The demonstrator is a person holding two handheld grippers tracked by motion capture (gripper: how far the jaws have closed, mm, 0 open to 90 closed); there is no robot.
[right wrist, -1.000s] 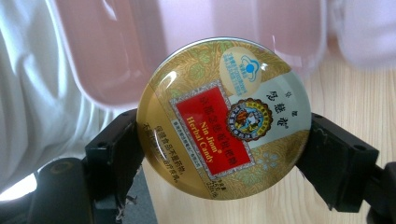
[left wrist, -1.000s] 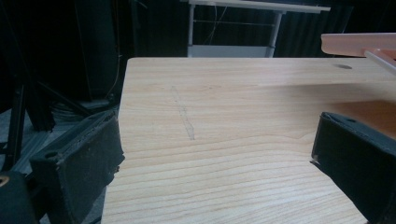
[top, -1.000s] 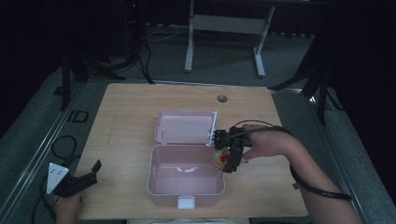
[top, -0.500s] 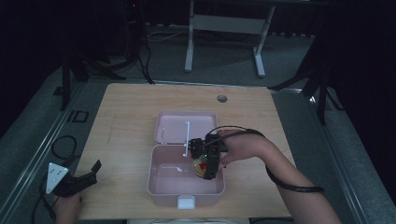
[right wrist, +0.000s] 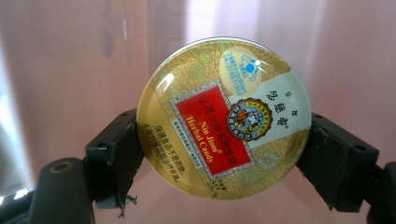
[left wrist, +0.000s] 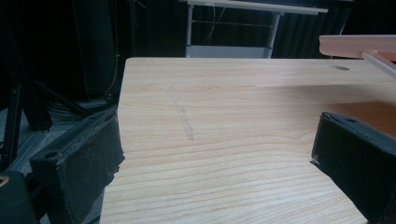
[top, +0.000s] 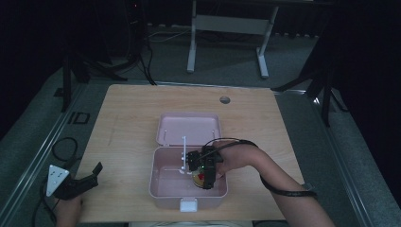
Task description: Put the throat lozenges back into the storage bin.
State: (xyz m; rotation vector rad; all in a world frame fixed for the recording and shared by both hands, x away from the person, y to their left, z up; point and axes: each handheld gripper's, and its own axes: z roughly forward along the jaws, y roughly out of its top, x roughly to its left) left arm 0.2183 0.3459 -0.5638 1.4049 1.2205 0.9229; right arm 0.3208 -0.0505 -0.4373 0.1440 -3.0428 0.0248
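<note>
Right gripper moved lower into one pink box, jaws clamping one round candy tin. Left gripper: jaws apart, empty, at surface edge.

Setting: a recording lab or studio, dimly lit. A bare light-wood table with a round cable port stood on grey flooring, well beyond the left gripper. Black stand legs and loose cables lay past the table's far edge; a white metal frame stood farther off. Dark curtains closed the background.
</note>
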